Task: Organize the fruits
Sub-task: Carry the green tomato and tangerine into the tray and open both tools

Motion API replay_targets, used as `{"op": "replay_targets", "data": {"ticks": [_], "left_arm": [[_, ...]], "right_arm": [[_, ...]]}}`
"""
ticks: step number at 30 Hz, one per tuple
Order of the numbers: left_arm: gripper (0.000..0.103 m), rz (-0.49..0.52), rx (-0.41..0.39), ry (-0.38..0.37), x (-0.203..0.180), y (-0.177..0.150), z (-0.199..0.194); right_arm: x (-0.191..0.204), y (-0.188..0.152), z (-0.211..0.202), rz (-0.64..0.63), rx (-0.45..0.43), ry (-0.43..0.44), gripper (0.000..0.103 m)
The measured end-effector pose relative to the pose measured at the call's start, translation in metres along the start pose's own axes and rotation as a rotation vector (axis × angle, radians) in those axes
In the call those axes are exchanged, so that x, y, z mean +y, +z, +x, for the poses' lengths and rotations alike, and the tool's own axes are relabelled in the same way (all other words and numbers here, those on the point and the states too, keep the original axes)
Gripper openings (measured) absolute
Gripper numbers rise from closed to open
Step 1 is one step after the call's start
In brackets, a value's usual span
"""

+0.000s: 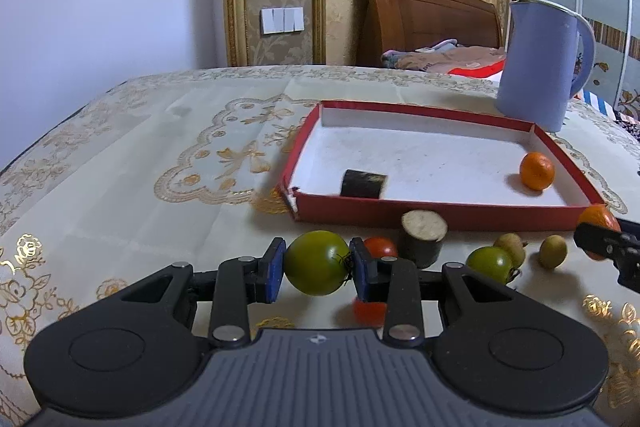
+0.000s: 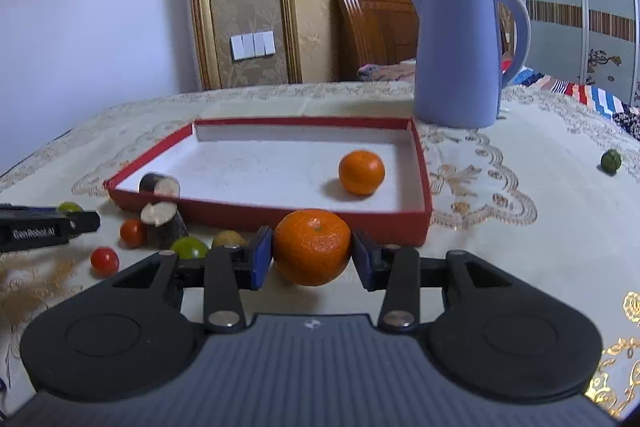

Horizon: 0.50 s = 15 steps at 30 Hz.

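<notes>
Both grippers loaded, near red tray point(image 1: 440, 217).
Left gripper point(image 1: 317, 265) clamps green tomato point(image 1: 316, 263); right gripper point(image 2: 312, 253) clamps orange point(image 2: 312, 247).

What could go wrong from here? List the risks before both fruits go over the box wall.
1. The left gripper pinches the round green tomato only at its sides; it could slip or bruise.
2. The right gripper holds an orange close to the red box wall; carried low, it may clip the rim.
3. An orange already in the box may roll if the box is bumped.
</notes>
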<state>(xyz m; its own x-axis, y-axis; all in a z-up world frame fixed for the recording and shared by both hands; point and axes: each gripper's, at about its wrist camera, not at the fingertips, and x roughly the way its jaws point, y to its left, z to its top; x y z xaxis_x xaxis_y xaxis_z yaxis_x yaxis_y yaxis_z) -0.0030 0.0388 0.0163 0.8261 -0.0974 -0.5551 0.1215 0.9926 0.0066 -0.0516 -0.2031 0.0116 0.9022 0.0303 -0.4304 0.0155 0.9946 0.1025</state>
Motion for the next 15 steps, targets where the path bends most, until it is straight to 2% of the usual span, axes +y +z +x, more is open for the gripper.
{"op": "replay_targets", "data": {"ticks": [15], "left_arm": [[0.034,0.038,-0.016,-0.055,-0.038,0.021,0.015]], "right_arm": [[0.003,0.016,0.013,0.005,-0.001,0.001,0.04]]}}
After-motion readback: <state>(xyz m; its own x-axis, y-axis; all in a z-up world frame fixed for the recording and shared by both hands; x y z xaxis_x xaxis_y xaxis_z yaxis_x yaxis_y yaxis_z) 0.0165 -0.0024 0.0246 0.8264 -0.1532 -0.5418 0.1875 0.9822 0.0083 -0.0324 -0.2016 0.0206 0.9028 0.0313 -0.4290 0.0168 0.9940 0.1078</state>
